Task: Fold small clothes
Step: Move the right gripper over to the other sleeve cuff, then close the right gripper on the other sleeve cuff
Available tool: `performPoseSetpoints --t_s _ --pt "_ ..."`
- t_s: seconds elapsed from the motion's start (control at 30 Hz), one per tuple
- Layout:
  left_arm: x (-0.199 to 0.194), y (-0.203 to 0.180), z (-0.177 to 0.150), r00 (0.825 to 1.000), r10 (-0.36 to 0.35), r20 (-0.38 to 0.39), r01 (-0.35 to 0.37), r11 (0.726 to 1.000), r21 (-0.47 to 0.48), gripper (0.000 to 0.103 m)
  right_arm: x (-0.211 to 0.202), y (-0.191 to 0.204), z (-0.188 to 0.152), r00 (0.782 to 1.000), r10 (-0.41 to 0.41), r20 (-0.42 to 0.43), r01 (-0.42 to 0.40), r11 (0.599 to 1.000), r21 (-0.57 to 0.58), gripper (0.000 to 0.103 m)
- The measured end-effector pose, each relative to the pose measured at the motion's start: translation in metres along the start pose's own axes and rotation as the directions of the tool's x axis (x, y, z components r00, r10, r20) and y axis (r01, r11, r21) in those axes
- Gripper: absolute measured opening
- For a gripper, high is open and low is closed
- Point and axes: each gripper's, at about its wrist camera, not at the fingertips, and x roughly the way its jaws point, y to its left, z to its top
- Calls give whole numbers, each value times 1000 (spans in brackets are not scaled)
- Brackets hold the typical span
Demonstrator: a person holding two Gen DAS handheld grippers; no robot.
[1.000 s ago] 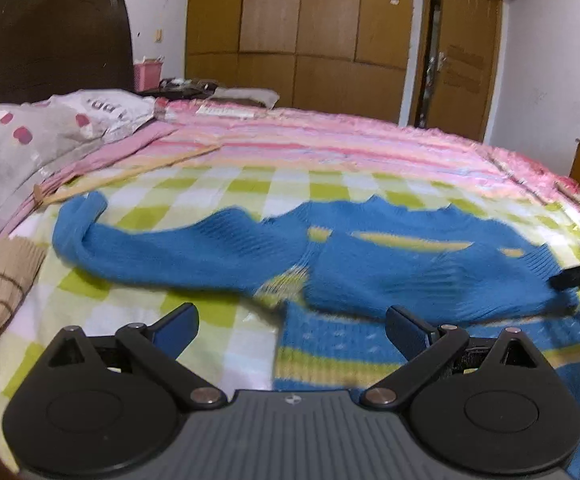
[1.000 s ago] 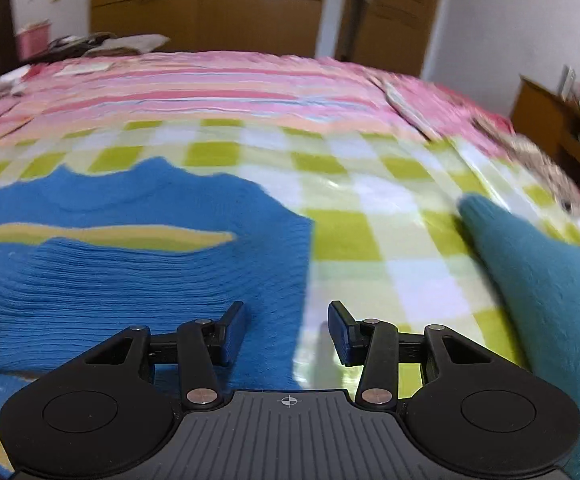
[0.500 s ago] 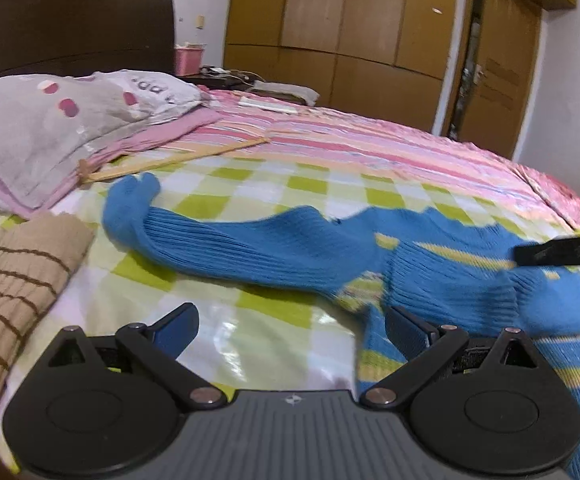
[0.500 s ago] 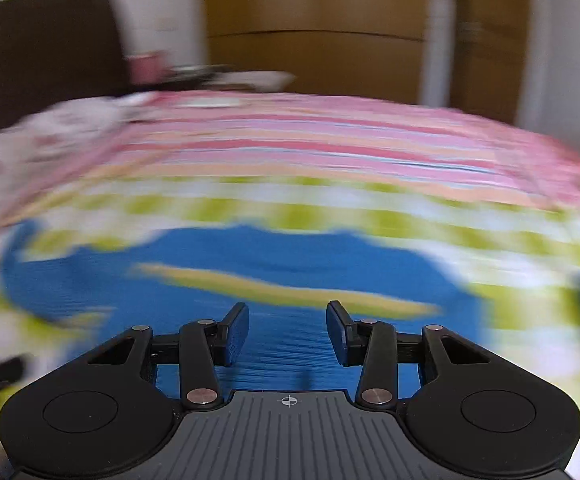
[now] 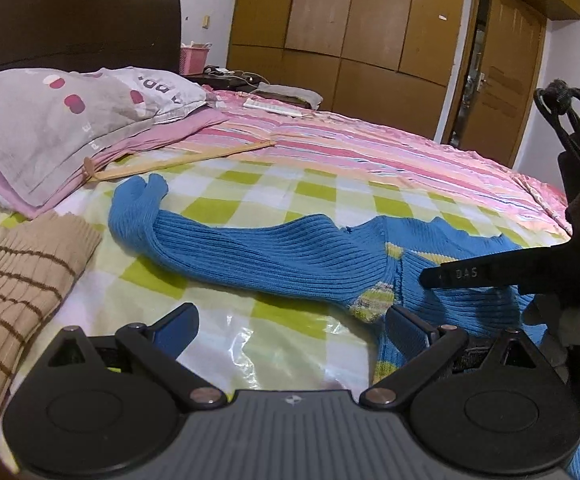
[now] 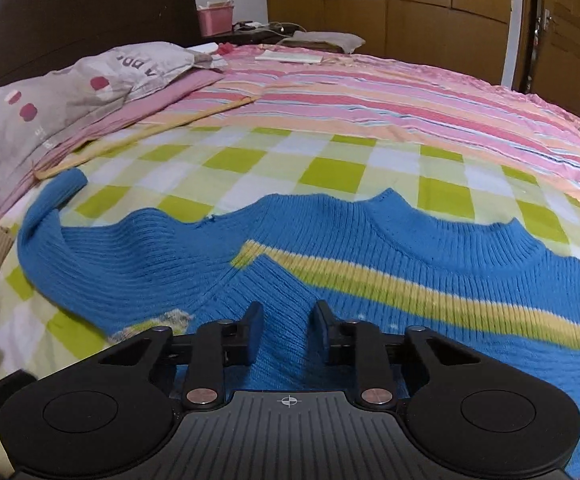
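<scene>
A blue knit sweater (image 5: 270, 256) with a yellow stripe lies flat on the green-checked sheet (image 5: 321, 192). One sleeve (image 6: 50, 204) stretches out to the left, and the other is folded across the body. My left gripper (image 5: 291, 318) hovers open over the sheet just in front of the sweater's armpit, with nothing between its fingers. My right gripper (image 6: 288, 316) sits low over the sweater (image 6: 369, 248) near the folded sleeve. Its jaws are closing with blue knit between them, and a gap still shows. In the left wrist view one of its black fingers (image 5: 473, 272) reaches in from the right.
A grey pillow (image 5: 50, 128) on pink bedding lies at the left by the dark headboard. A beige striped knit (image 5: 10, 272) sits at the near left. A thin wooden stick (image 5: 178, 160) lies beyond the sleeve. A pink striped blanket (image 6: 409, 96) covers the far bed before the wardrobe.
My right gripper swung left across the sweater from its right edge to the folded sleeve, and its fingers narrowed. The left gripper drifted left along the outstretched sleeve and stayed open.
</scene>
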Motion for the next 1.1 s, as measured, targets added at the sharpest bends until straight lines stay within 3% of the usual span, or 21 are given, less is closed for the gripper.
performPoseSetpoints --t_s 0.13,0.3,0.47,0.63,0.83,0.93,1.1 --pt "0 7 3 1000 22 11 -21 1000 -18 103 -4 -2 3 1000 10 4 -11 999 37 21" --pt "0 24 9 996 85 33 -83 995 -62 103 -21 11 8 999 26 46 -26 1000 -4 23" --pt "2 44 13 987 154 42 -149 983 -104 103 -22 45 31 986 164 36 -163 986 -28 26" --pt "-1 57 17 972 221 80 -213 972 -98 103 8 88 68 942 334 -35 -334 943 1 27" --pt "-1 72 21 955 284 84 -274 955 -108 103 61 137 98 889 447 -94 -441 894 84 29" --pt "-1 80 22 950 302 77 -291 948 -130 103 85 157 106 867 486 -114 -473 872 121 34" --pt "1 89 22 943 326 66 -313 937 -158 103 116 176 112 847 509 -152 -488 859 153 34"
